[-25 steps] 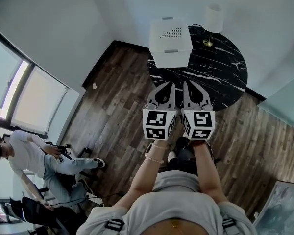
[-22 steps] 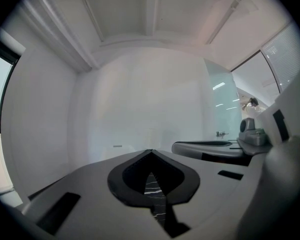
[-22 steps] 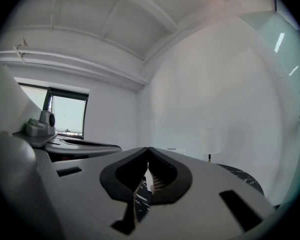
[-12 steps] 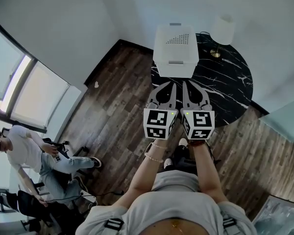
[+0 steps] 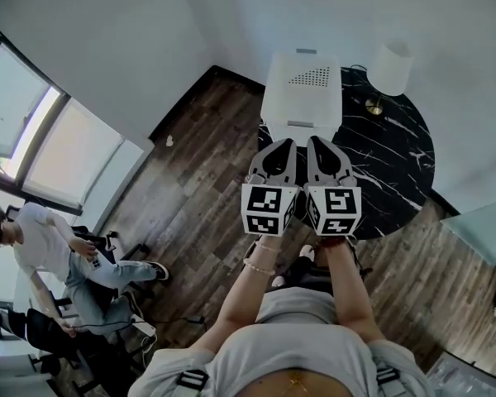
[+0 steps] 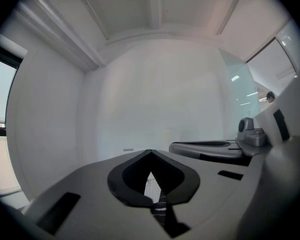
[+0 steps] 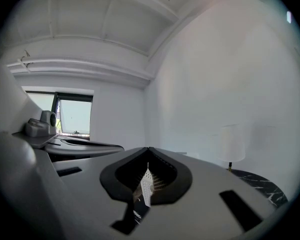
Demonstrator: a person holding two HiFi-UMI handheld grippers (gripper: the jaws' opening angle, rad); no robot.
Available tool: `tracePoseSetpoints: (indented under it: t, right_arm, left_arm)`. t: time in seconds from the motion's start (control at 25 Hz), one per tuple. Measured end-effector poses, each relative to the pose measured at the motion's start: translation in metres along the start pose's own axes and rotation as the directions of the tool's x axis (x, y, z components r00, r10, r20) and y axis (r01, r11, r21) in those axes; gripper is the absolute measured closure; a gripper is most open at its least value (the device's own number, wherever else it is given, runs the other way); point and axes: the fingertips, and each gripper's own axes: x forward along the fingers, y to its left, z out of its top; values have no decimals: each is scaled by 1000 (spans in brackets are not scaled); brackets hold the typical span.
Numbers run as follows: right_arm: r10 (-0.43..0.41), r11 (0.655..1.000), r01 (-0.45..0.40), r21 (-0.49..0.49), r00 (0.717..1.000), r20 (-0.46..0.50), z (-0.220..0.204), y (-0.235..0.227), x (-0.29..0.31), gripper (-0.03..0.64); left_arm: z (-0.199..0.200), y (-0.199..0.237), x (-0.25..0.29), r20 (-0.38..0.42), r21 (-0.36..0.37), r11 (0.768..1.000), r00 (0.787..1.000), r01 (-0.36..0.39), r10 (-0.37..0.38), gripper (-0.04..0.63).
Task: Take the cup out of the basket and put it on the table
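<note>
A white basket (image 5: 302, 98) with perforated walls stands on the near left part of a round black marble table (image 5: 388, 151). No cup shows; the basket's inside is hidden. My left gripper (image 5: 288, 142) and right gripper (image 5: 313, 140) are side by side, pointing level at the basket, just short of it. Both are shut with nothing between the jaws. In the left gripper view the jaw tips (image 6: 150, 153) meet, and a strip of perforated basket (image 6: 151, 186) shows below them. In the right gripper view the tips (image 7: 148, 150) meet over the same basket (image 7: 146, 186).
A white table lamp (image 5: 392, 66) stands at the table's far side, also in the right gripper view as the lamp (image 7: 233, 143). A person (image 5: 41, 251) sits at the lower left by a window (image 5: 41, 147). The floor is dark wood planks (image 5: 198, 188).
The table, basket and lamp have slid down and to the right in the head view and come nearer. Both grippers stay shut and side by side.
</note>
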Motion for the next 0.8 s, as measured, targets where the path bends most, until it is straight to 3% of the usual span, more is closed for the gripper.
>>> tracePoseSetpoints:
  t: [0.8]
  right_arm:
    - [124, 992, -124, -4, 992, -17, -2, -31, 69, 607]
  left_arm:
    - [-3, 31, 62, -27, -13, 993, 992, -121, 121, 589]
